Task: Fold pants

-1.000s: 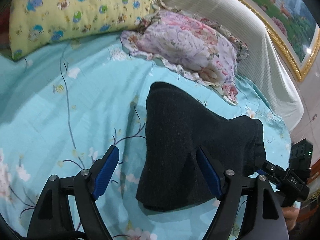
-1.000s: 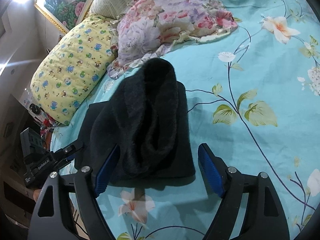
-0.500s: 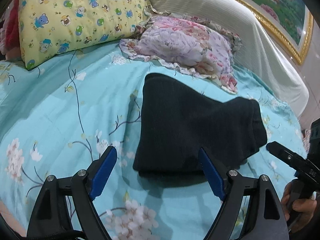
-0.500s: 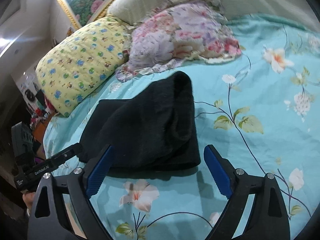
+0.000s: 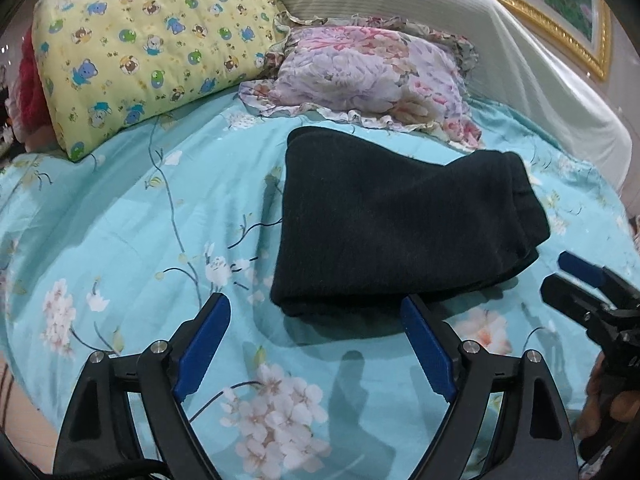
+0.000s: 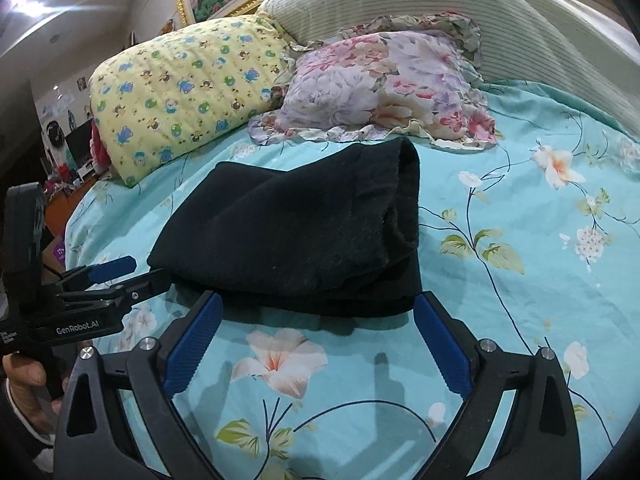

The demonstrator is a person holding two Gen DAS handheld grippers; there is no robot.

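Note:
The black pants (image 5: 392, 220) lie folded in a thick bundle on the turquoise floral bedsheet (image 5: 120, 220); they also show in the right wrist view (image 6: 304, 228). My left gripper (image 5: 316, 344) is open and empty, held above the sheet just short of the bundle's near edge. My right gripper (image 6: 316, 340) is open and empty, also just short of the bundle. Each gripper shows in the other's view: the right one at the right edge (image 5: 588, 284), the left one at the left edge (image 6: 108, 276).
A yellow cartoon-print pillow (image 5: 140, 52) and a pink floral pillow (image 5: 372, 76) lie behind the pants. A white padded headboard (image 5: 480, 40) curves behind them. Room clutter shows past the bed's left edge (image 6: 68, 160).
Both grippers have pulled back from the pants toward me and risen. The pants, which stood up in a hump, now lie flatter on the sheet.

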